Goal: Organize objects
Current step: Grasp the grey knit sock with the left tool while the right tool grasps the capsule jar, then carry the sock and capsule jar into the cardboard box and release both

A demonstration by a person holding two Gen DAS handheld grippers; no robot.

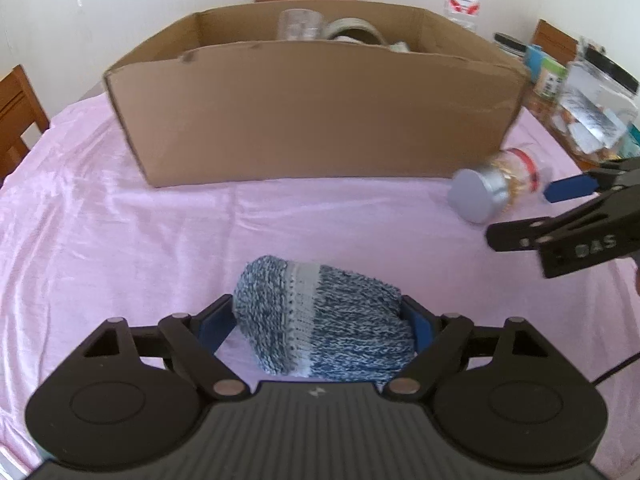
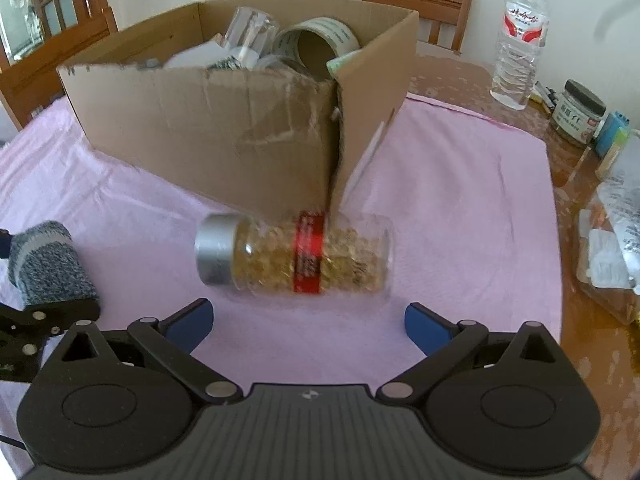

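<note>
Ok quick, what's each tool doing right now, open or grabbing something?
Left tool: closed around the blue knit sock, pads touching both sides.
Right tool: open, holding nothing; the bottle of yellow capsules lies just ahead.

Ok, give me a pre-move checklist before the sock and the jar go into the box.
1. Sock between the left gripper pads: ok.
2. Pads firmly pressing the sock: cannot tell.
3. Right gripper open, short of the capsule jar: ok.
4. Jar lies on its side on the pink cloth, lid on: ok.
5. Cardboard box open on top: ok.
6. Free space inside the box: cannot tell.
</note>
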